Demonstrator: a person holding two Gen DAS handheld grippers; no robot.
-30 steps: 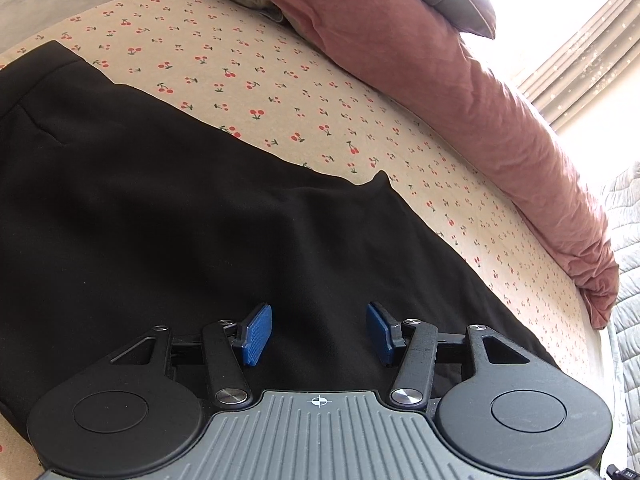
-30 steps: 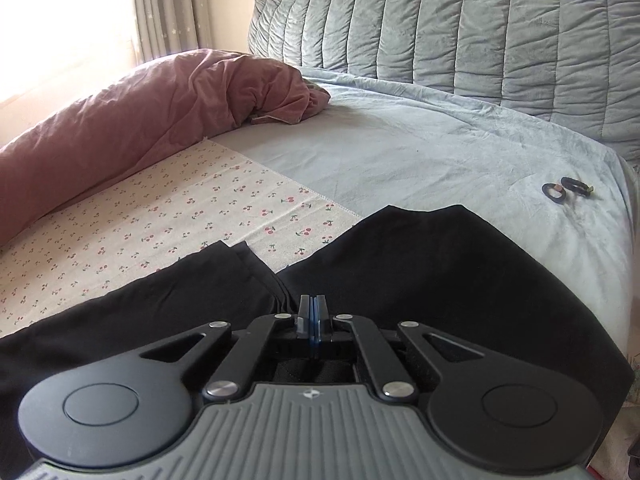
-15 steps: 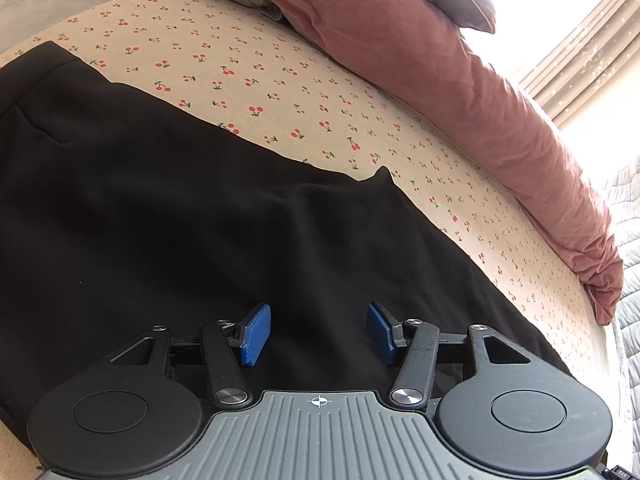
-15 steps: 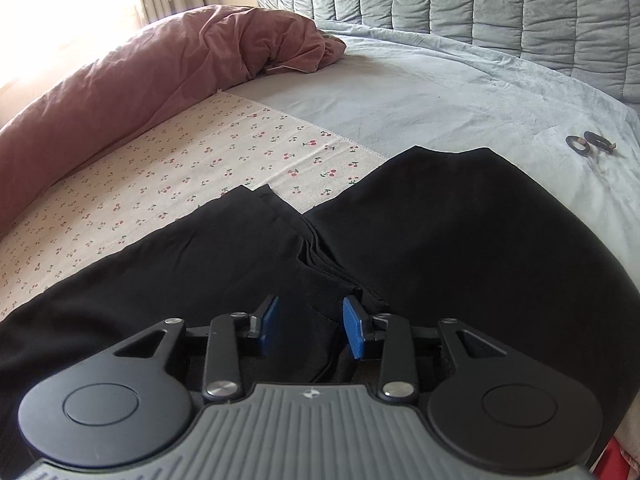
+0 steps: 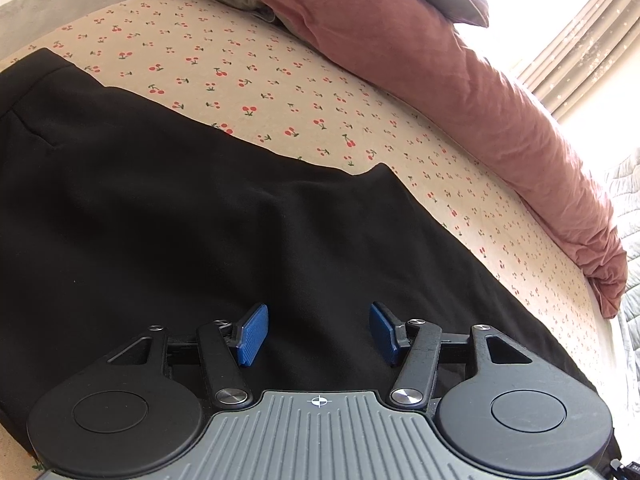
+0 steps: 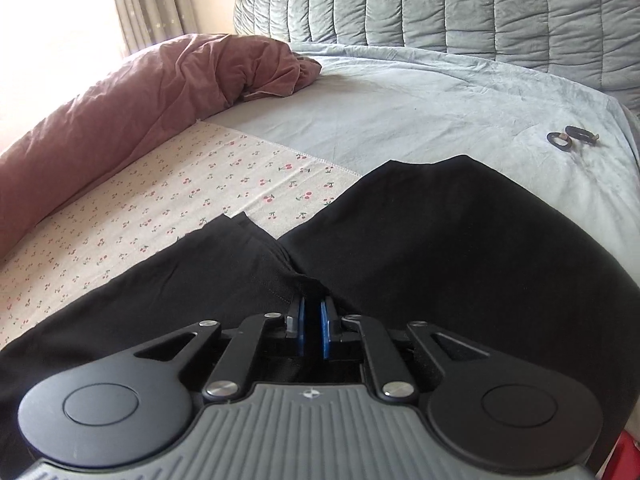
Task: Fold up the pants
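Black pants (image 5: pixel 160 220) lie spread across the bed and fill the lower part of both wrist views. My left gripper (image 5: pixel 318 334) hovers low over the flat black cloth with its blue pads (image 5: pixel 252 334) wide apart; it is open and nothing is pinched. In the right wrist view the pants (image 6: pixel 460 248) split into two parts, and a raised fold (image 6: pixel 308 282) runs down between them. My right gripper (image 6: pixel 312 328) is shut on that fold, which disappears between its pads.
A pink duvet (image 5: pixel 460 92) is bunched along the far side of the cherry-print sheet (image 5: pixel 240 80). A grey blanket (image 6: pixel 420 112) and a quilted headboard (image 6: pixel 460 8) lie beyond. Small black rings (image 6: pixel 572 138) rest on the blanket at the right. Curtains (image 6: pixel 152 4) hang by a bright window.
The right gripper, shut a second ago, opened over the fold between the two parts of the pants and has closed on it. The left gripper has kept still and open.
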